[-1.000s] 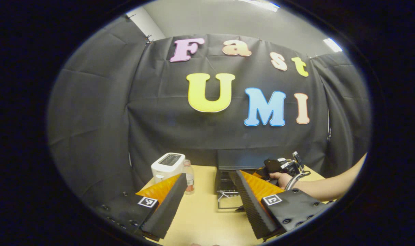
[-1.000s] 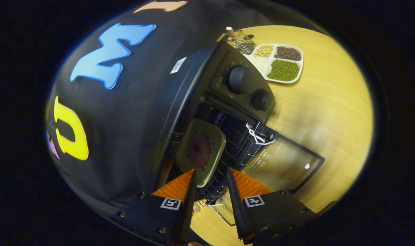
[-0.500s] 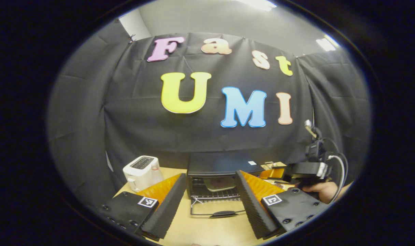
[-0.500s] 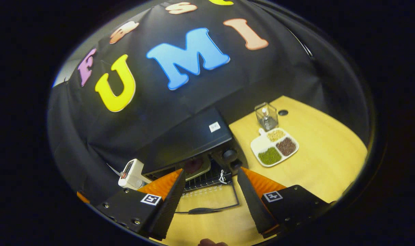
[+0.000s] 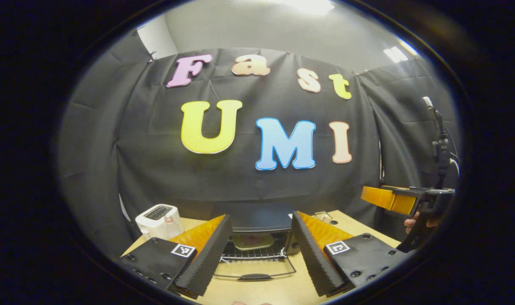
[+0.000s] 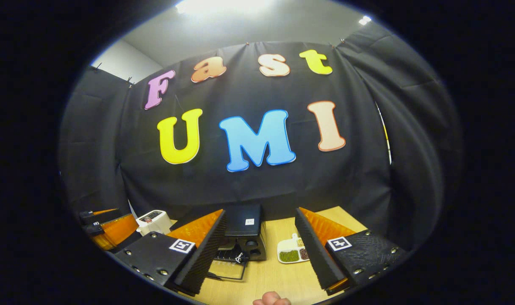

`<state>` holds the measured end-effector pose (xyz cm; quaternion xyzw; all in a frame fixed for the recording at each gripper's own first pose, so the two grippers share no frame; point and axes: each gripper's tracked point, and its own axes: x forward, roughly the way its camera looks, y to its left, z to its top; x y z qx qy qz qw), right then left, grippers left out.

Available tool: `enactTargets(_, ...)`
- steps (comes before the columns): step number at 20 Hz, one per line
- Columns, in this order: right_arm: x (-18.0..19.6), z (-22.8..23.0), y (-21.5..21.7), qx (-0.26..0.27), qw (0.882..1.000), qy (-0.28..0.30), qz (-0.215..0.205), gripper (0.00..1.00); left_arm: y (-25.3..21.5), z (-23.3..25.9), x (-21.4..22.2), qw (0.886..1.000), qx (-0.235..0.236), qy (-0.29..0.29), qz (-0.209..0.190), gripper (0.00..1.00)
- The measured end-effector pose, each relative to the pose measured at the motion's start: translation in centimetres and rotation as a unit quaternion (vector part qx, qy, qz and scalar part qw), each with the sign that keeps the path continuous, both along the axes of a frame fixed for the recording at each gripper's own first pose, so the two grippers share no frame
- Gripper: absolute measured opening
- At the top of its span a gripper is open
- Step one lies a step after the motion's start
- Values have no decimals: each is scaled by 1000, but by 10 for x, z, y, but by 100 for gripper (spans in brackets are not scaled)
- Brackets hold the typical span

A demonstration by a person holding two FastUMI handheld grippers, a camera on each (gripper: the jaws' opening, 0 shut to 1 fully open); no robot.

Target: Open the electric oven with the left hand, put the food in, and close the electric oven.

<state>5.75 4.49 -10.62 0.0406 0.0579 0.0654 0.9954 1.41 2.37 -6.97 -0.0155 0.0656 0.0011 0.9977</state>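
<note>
We see the right gripper [image 5: 393,199] has drawn back from the electric oven [image 6: 245,237] and risen; the plate of food [image 5: 252,241] apparently sits inside.

Cloth-walled recording booth [image 5: 249,178], wooden table [image 6: 278,271]

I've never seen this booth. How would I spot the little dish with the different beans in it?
Start at the wooden table in front of the black cloth wall and find the black electric oven with its glass door folded down. Just to the oven's right, in the right gripper view, lies the white divided dish. Unlike the white toaster on the oven's other side, it is flat and holds separate green, dark and pale heaps.
</note>
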Motion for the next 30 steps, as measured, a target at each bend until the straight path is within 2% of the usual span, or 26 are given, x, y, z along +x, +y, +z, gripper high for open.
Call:
enactTargets(1,-3,5,2,-5,1000,-12,2,99,-7,0,2,1000,-1,0,-5,100)
enactTargets(3,-5,6,2,-11,1000,-22,0,99,-17,-16,8,1000,-2,22,-9,91)
enactTargets(4,-4,6,3,-10,1000,-24,5,99,-19,-26,11,999,-5,37,-10,92)
enactTargets(6,-4,7,2,-9,1000,-26,5,99,-25,-59,14,996,-16,82,-13,100)
enactTargets(8,-6,8,0,-9,1000,-29,3,99,-25,-93,16,991,-20,129,-14,100)
enactTargets(9,-6,10,-4,-10,999,-30,0,99,-25,-110,16,988,-23,149,-15,92)
enactTargets(11,-14,12,-20,-10,999,-30,-4,99,-25,-140,13,983,-30,182,-12,92)
enactTargets(13,-13,10,-23,-12,1000,-27,-8,99,-26,-164,10,978,-16,208,-16,100)
enactTargets(14,-13,9,-28,-12,1000,-24,-13,99,-26,-176,7,976,-9,219,-19,96)
enactTargets(16,-14,6,-34,-7,1000,-18,-23,99,-24,-197,5,971,-1,240,-20,100)
enactTargets(17,-14,4,-37,-5,1000,-14,-27,99,-22,-208,4,967,5,254,-17,92)
enactTargets(18,-14,1,-41,-5,999,-10,-32,99,-19,-218,1,963,13,269,-12,100)
enactTargets(19,-14,0,-44,-5,999,-7,-36,99,-18,-230,0,958,18,287,-12,96)
enactTargets(20,-15,-2,-47,-5,999,-5,-40,99,-18,-244,-1,951,18,308,-14,100)
enactTargets(21,-15,-3,-50,-5,999,-2,-44,99,-18,-259,-2,943,10,332,-17,96)
enactTargets(23,-15,-6,-56,-6,999,3,-53,99,-14,-286,-6,926,-7,376,-17,100)
enactTargets(25,-14,-8,-58,-7,998,6,-58,99,-13,-310,-5,912,-23,409,-20,92)
enactTargets(26,-14,-9,-60,-8,998,9,-61,99,-9,-322,-6,905,-24,424,-20,92)
enactTargets(27,-15,-10,-61,-9,998,11,-62,99,-6,-332,-5,898,-23,438,-18,100)
enactTargets(28,-15,-12,-61,-11,998,14,-63,99,-4,-341,-3,893,-25,449,-17,92)
enactTargets(29,-15,-12,-62,-14,998,16,-65,99,-3,-349,-1,889,-28,457,-17,96)
enactTargets(30,-14,-13,-64,-16,997,18,-67,99,-1,-354,2,886,-29,463,-16,96)
